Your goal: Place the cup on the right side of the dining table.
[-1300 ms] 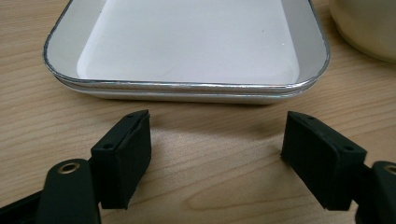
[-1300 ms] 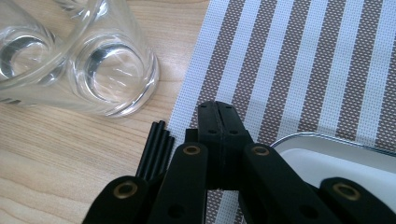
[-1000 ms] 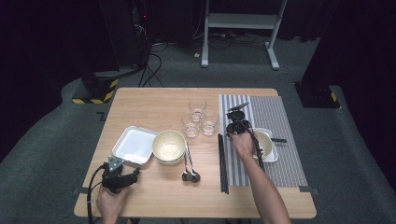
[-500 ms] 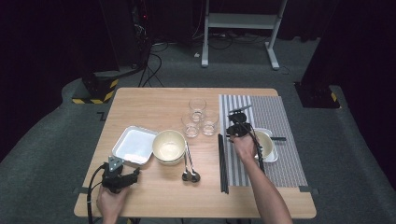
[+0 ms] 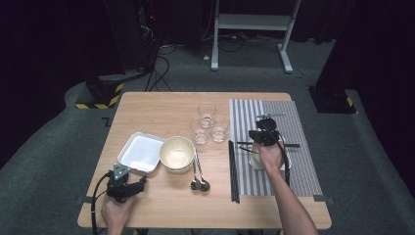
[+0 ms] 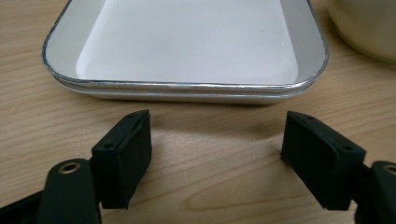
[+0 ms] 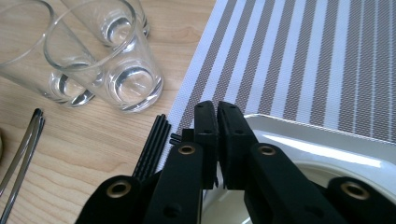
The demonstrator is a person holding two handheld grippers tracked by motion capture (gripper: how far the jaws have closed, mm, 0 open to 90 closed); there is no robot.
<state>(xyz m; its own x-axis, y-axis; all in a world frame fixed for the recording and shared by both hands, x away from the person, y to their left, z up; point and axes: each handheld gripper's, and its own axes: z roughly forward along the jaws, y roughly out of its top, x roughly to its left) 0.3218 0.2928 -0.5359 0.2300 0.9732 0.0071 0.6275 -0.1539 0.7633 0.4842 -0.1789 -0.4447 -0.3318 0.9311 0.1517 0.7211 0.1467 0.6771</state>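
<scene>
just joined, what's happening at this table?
A person is laying out tableware with a hand-held gripper in each hand. The right hand-held gripper sits over the white dish on the striped placemat, jaws nearly together, just starting to part, pinching what looks like a thin black chopstick. The left hand-held gripper rests open on the table, just short of the white tray. Three glasses stand mid-table.

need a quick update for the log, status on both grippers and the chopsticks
Right gripper near shut, jaws just starting to open, over the square plate; whether it holds a chopstick, can't tell. Left gripper open, empty, short of white tray. Black chopsticks beside the striped mat.
</scene>
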